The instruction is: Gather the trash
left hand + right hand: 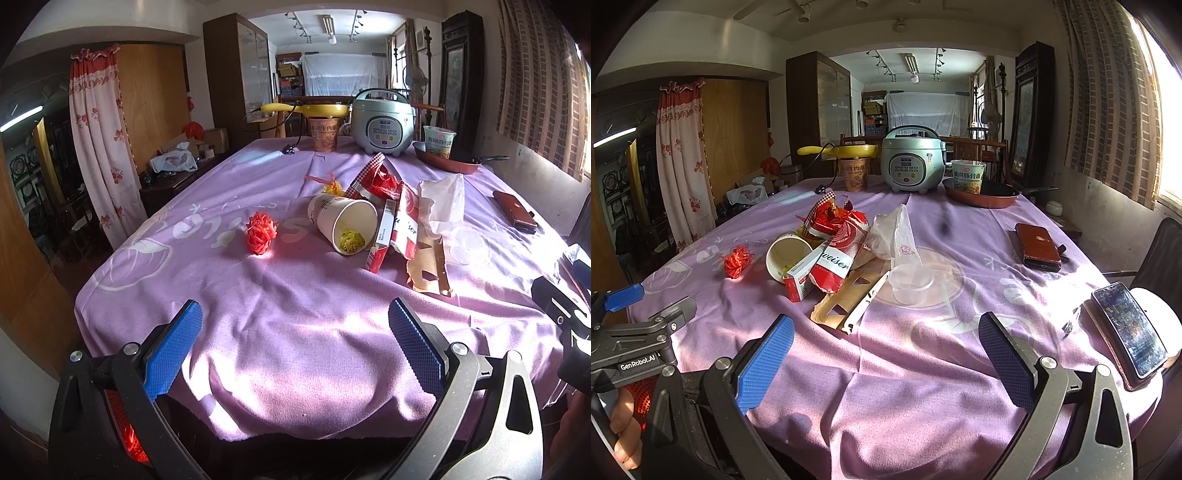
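Black claw [295, 347] frames, blue textured pads [173, 354], silver screws.

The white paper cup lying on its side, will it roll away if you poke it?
Probably. The white paper cup lies on its side, so its round wall could roll, likely curving. It looks light and squashable, with only a yellowish scrap inside. The red and white carton beside it might block it.

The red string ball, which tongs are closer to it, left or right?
Left. The left tongs sit open at the near table edge, facing the red string ball almost straight ahead. The right tongs, also open, are further right; from them the ball lies far off to the left.
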Motion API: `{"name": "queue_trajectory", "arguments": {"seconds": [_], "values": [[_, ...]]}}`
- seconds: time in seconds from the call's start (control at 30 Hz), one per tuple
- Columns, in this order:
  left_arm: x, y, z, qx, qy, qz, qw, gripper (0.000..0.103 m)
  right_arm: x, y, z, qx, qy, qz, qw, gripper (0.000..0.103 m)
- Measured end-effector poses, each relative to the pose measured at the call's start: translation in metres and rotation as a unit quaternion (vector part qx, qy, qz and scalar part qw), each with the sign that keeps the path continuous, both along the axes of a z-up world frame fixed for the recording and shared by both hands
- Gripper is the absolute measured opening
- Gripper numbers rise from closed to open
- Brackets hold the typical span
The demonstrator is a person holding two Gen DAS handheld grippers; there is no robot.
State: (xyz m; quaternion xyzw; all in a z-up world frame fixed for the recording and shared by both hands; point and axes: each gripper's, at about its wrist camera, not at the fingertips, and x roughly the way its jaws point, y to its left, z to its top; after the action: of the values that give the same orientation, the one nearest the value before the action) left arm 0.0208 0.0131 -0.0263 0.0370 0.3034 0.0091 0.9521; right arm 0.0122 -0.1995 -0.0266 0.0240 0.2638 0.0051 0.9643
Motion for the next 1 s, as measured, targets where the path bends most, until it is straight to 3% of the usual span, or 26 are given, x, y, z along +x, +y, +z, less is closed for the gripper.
{"name": "queue_trajectory", "arguments": {"seconds": [0.3,0.5,0.8,1.0], "values": [[0.038,0.064,-0.017,-0.019,0.04,0.071,0.9965,0.097,0.018,-0.059,-0.015,0.07,0.026,-0.033,0.997,0.098],[0.085,0.105,-0.027,-0.064,0.081,0.085,0.991,0.097,0.04,-0.067,-0.02,0.083,0.038,-0.03,0.995,0.098],[0.176,0.084,-0.038,-0.072,0.131,0.045,0.9876,0.097,0.074,-0.057,-0.019,0.085,0.062,-0.012,0.994,0.098],[0.209,0.078,-0.05,-0.082,0.177,0.041,0.9799,0.096,0.111,-0.058,-0.017,0.109,0.082,0.005,0.991,0.098]]}}
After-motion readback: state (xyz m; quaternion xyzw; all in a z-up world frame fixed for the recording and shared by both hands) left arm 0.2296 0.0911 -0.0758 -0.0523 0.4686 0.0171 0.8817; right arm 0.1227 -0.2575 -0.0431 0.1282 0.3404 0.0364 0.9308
